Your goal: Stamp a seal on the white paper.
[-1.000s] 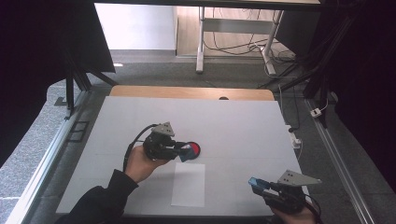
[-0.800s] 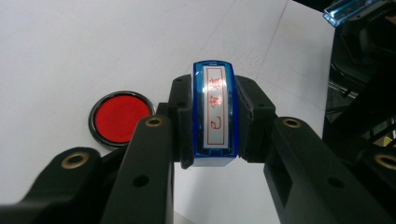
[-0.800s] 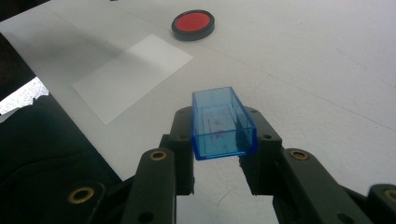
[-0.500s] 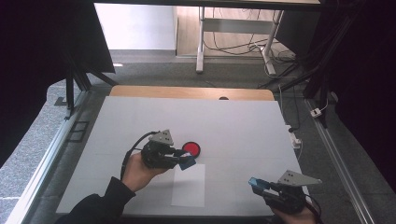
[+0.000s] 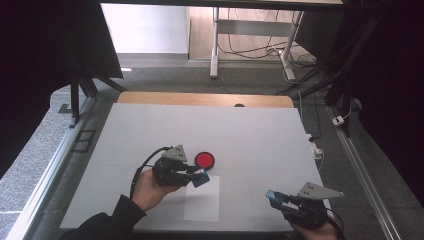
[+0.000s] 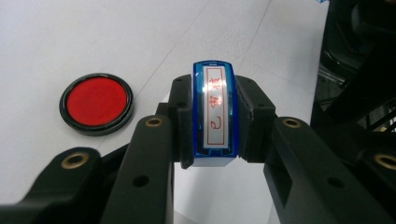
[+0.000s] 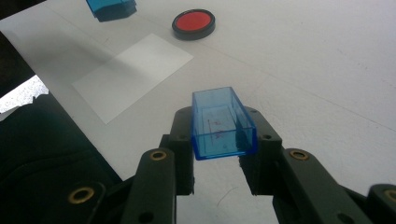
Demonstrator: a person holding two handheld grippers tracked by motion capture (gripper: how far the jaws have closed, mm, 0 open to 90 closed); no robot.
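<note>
1. Over the last second the left gripper (image 5: 200, 177) has drawn back from the red ink pad (image 5: 204, 160) toward the near edge of the table (image 5: 260, 135). A second ago its tip sat on the pad; now the pad lies bare, just beyond and to the right of the tip in the high view.
2. My reading: the inking is done, and the next move is to press the stamp onto the sheet of paper (image 5: 202, 200).
3. The left gripper is clamped on the blue stamp (image 6: 214, 114). The stamp's face, with red characters in a red frame, points away from the jaws, and the pads press on its two long sides.
4. The stamp hangs over the far left corner of the paper, near it, with the ink pad just off to its side.
5. The right gripper (image 5: 275, 196) has not moved. It grips the clear blue cap (image 7: 222, 122) of the stamp, open side up, near the table's front right edge, well apart from the paper.
</note>
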